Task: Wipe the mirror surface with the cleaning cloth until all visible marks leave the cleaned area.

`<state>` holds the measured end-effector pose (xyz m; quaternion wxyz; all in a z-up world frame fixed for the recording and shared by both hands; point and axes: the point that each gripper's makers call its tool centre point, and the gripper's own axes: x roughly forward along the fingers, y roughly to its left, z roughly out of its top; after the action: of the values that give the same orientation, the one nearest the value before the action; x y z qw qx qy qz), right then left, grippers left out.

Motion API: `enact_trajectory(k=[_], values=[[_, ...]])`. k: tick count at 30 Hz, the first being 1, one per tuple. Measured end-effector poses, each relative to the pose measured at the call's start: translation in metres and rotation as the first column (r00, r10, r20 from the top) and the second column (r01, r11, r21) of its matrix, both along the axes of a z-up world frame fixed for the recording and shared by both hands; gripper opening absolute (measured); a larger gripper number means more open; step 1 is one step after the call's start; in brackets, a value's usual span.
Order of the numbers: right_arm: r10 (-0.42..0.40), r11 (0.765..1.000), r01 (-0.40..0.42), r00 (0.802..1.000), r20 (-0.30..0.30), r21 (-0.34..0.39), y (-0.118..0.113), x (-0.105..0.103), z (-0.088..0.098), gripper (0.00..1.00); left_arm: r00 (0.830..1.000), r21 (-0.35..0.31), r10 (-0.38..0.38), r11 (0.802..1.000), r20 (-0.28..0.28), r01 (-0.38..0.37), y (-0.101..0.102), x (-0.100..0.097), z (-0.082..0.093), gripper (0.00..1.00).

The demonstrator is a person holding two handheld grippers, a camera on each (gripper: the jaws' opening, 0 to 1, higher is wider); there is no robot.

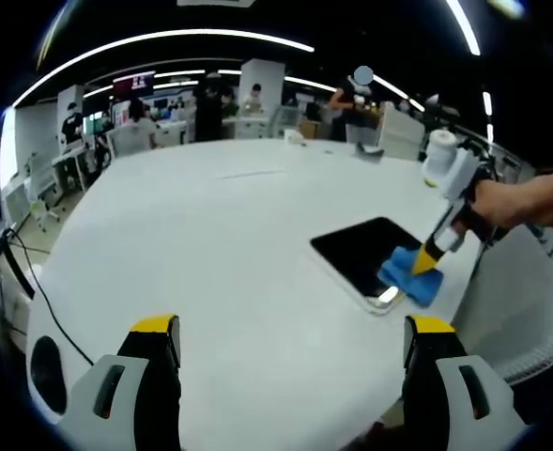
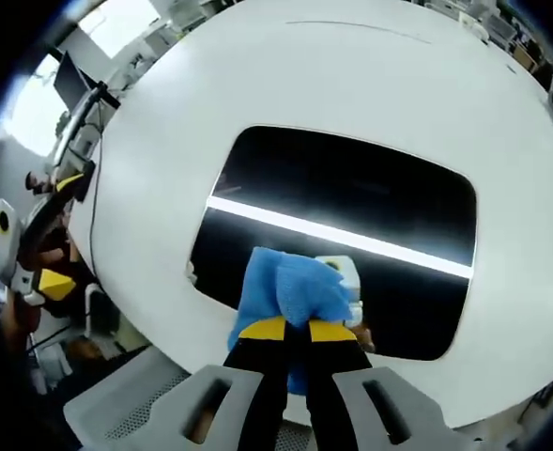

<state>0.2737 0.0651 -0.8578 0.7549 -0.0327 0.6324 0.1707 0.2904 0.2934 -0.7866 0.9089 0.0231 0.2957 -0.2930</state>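
A dark rectangular mirror (image 2: 351,207) lies flat on the white table (image 2: 257,75), with a bright strip of ceiling light reflected across it. My right gripper (image 2: 296,331) is shut on a blue cleaning cloth (image 2: 290,287) and presses it onto the mirror's near edge. In the left gripper view the same mirror (image 1: 360,249) sits at the table's right side, where the right gripper (image 1: 428,261) comes down from a hand and holds the blue cloth (image 1: 409,274) against it. My left gripper (image 1: 293,329) hovers open over bare table (image 1: 210,244), well short of the mirror.
The table's rounded edge runs close behind the mirror. A white chair (image 1: 529,319) stands beyond that edge. Black cables (image 1: 32,282) hang off the table's left side. People sit at desks (image 1: 145,127) in the office behind the table.
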Motion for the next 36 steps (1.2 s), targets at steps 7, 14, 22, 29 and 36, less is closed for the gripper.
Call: enact_trajectory(k=[7, 14, 22, 29, 36], values=[[0.000, 1.000, 0.000, 1.000, 0.001, 0.009, 0.007, -0.001, 0.002, 0.00, 1.000, 0.001, 0.004, 1.000, -0.004, -0.004, 0.004, -0.001, -0.001, 1.00], [0.021, 1.000, -0.021, 1.000, 0.003, 0.023, 0.022, 0.001, 0.002, 0.00, 1.000, 0.003, 0.003, 1.000, 0.002, -0.003, 0.004, -0.001, 0.002, 1.00], [0.036, 0.998, -0.036, 0.999, -0.002, 0.044, 0.033, 0.003, 0.000, 0.01, 1.000, 0.008, 0.009, 1.000, 0.002, -0.009, 0.009, -0.001, 0.002, 1.00], [0.035, 0.998, -0.034, 0.999, -0.008, 0.062, 0.041, 0.003, 0.001, 0.01, 1.000, 0.006, 0.016, 1.000, 0.000, -0.016, 0.011, -0.001, 0.002, 1.00], [0.036, 0.996, -0.035, 0.999, -0.013, 0.087, 0.050, 0.002, 0.001, 0.01, 1.000, 0.003, 0.022, 1.000, 0.000, -0.022, 0.011, 0.000, 0.002, 1.00]])
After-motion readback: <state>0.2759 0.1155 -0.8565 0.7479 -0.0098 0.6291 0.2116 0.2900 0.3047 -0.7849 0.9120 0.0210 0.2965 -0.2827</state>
